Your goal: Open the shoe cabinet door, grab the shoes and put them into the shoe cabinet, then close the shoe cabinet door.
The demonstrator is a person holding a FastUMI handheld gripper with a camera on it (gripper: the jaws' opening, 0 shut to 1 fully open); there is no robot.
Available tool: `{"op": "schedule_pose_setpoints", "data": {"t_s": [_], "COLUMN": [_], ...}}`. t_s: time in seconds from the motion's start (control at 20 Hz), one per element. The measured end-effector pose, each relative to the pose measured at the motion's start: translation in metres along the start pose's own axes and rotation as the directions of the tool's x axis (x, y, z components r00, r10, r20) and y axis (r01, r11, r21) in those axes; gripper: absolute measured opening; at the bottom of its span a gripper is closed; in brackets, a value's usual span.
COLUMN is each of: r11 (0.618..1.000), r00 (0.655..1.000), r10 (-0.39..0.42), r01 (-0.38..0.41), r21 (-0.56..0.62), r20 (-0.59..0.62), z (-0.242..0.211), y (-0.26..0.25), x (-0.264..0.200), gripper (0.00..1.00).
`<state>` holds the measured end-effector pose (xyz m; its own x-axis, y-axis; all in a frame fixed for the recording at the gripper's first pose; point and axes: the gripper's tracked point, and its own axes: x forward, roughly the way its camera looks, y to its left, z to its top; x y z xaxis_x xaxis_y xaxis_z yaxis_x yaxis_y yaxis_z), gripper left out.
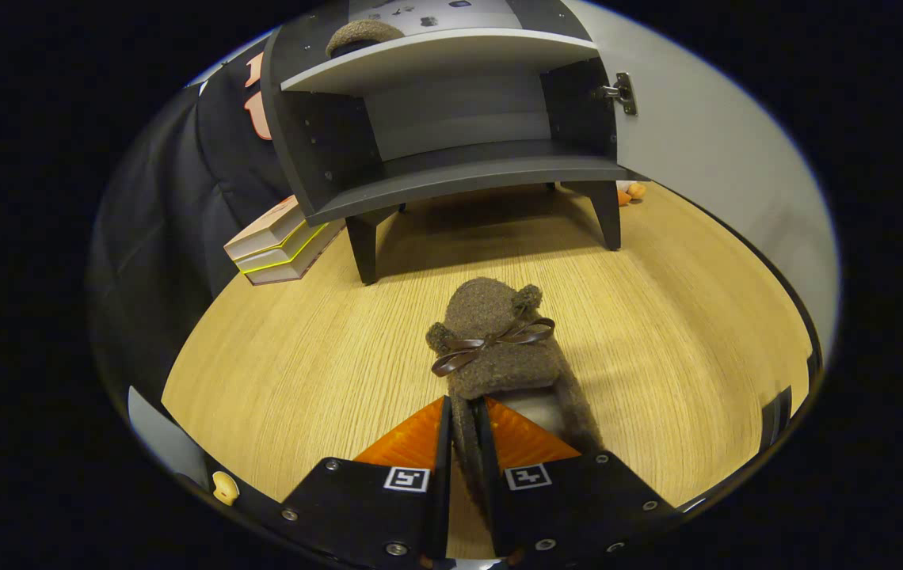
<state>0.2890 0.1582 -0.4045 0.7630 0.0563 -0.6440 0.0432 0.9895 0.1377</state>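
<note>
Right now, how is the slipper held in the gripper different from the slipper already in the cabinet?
The held slipper is outside the cabinet, above the wooden floor; the other slipper rests on the cabinet's upper shelf.
The gripper is shut on the held slipper's side wall; nothing touches the shelf slipper.
The held slipper shows its whole top, with ribbon bow and pompoms; the shelf slipper shows only a rounded part.
Both are brown and fuzzy.

Wood floor (657,317): cabinet (451,134), books (277,241).
</note>
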Motion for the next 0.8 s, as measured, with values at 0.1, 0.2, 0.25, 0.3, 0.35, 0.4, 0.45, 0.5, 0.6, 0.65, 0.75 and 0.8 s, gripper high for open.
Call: {"op": "schedule_pose_setpoints", "data": {"t_s": [0.1,0.2,0.25,0.3,0.35,0.4,0.45,0.5,0.6,0.65,0.75,0.8], "r11": [1.000,1.000,1.000,1.000,1.000,1.000,1.000,0.999,0.998,0.998,1.000,1.000], "r00": [1.000,0.999,0.999,0.999,0.998,0.996,0.994,0.993,0.993,0.993,0.995,0.996], "r10": [-0.012,-0.023,-0.022,-0.020,-0.025,-0.022,-0.024,-0.031,-0.044,-0.042,-0.016,0.004], "r01": [0.012,0.023,0.022,0.020,0.025,0.023,0.025,0.034,0.049,0.047,0.017,-0.006], "r21": [0.002,0.000,-0.003,-0.012,-0.010,-0.005,-0.009,-0.026,-0.048,-0.043,-0.009,0.025], "r20": [0.012,0.022,0.031,0.034,0.058,0.090,0.109,0.113,0.111,0.113,0.094,0.091], "z": [0.002,0.002,0.003,0.003,0.004,0.004,0.006,0.004,0.004,0.004,0.003,0.004], "y": [0.000,-0.001,-0.001,-0.003,-0.005,-0.003,-0.003,-0.003,-0.003,-0.004,-0.003,-0.003], "x": [0.012,0.018,0.019,0.020,0.019,0.021,0.021,0.022,0.022,0.022,0.022,0.021], "gripper": [0.21,0.19,0.17,0.17,0.17,0.16,0.13,0.11,0.11,0.11,0.09,0.09]}}
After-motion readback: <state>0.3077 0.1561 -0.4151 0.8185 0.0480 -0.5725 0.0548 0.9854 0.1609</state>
